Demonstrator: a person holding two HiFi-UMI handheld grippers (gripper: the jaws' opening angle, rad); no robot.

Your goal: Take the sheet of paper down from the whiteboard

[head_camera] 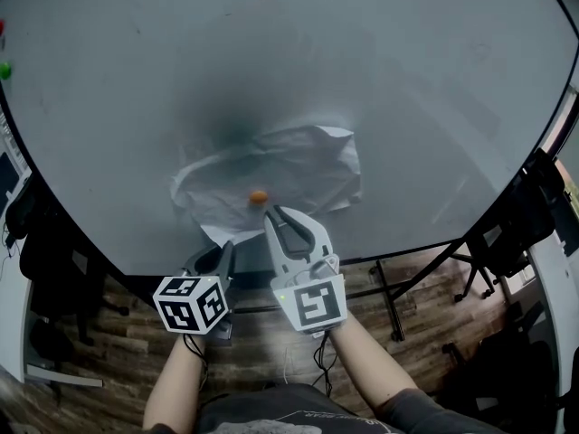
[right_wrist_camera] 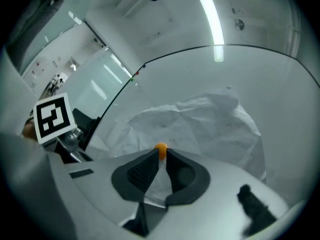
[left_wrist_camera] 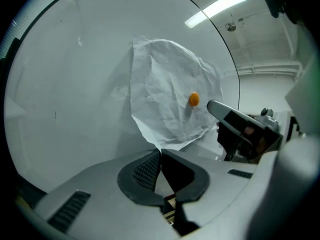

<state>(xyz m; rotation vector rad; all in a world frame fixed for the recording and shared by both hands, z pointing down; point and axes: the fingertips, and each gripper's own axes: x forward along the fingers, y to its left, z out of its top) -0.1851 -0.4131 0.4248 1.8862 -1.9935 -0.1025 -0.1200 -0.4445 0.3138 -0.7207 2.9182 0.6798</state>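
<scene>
The sheet of paper (head_camera: 289,165), badly crumpled, hangs on the whiteboard (head_camera: 407,98) low in the middle of the head view. One small orange magnet (head_camera: 259,195) pins it near its lower edge. Our right hand-held gripper (right_wrist_camera: 161,154) has its jaws nearly together, clamped on that magnet at the very tips. Our left hand-held gripper (left_wrist_camera: 160,152), at the paper's lower left, has its jaws closed. As far as we can judge, they nip the sheet's bottom corner.

We take the step in hand to be freeing the magnet while the paper is held. We should draw the magnet straight off the board rather than drag it, since dragging could tear so thin a sheet. The hold on this small round thing is at the tips only, so it could pop out; a slow, steady pull suits. The left grip must hold firm, because the sheet will likely drop once the magnet lets go.

The board is pale grey and glossy, with a dark smudge (head_camera: 231,125) above the paper and a green magnet (head_camera: 4,70) at the far left edge. Below stand its black stand (head_camera: 389,287) and a wood plank floor (head_camera: 127,310). A ceiling strip light (left_wrist_camera: 217,6) shows at the upper right of the left gripper view.
</scene>
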